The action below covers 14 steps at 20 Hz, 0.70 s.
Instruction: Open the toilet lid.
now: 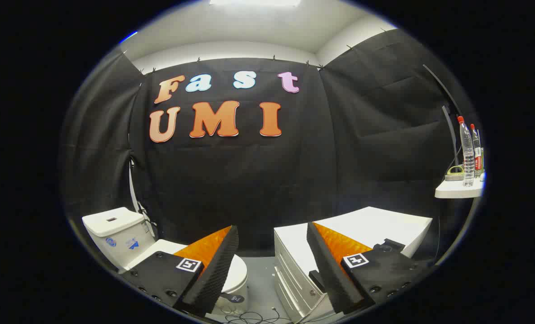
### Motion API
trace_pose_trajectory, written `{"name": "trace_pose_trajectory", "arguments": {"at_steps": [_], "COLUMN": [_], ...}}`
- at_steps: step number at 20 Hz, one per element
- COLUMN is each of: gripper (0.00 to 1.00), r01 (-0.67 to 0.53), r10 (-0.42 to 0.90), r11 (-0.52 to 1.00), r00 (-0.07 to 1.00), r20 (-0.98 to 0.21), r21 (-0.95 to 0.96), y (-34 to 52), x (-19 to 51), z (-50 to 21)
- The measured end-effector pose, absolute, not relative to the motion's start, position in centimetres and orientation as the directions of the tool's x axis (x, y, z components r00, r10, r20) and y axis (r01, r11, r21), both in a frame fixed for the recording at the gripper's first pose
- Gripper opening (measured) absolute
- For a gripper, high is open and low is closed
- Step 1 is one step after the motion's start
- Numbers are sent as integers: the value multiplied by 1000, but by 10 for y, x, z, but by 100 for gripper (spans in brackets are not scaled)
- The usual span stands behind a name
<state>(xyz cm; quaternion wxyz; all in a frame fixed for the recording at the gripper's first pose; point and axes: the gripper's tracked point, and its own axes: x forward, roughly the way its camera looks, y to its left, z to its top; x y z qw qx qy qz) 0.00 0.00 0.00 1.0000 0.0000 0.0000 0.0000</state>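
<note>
A white toilet (119, 234) stands low on the left against the black cloth wall, its tank upright behind the bowl. Its lid (238, 270) lies flat and closed, mostly hidden behind my left finger. My gripper (271, 231) is open, held well above and short of the toilet, with nothing between its fingers. The left finger (213, 270) overlaps the lid in the view without touching it. The right finger (334, 270) overlaps a white cabinet.
A white drawer cabinet (384, 229) stands to the right of the toilet, across a narrow strip of grey floor (260, 288) with loose cables. A small white shelf (458, 189) at far right carries two water bottles (467, 153).
</note>
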Motion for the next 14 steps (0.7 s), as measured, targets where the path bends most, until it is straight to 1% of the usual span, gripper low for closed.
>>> {"name": "trace_pose_trajectory", "arguments": {"at_steps": [14], "gripper": [99], "r01": [1], "r10": [-1], "r11": [1000], "r00": [1000], "r20": [-5], "r21": [2], "y": [-1], "x": [-1], "z": [0]}}
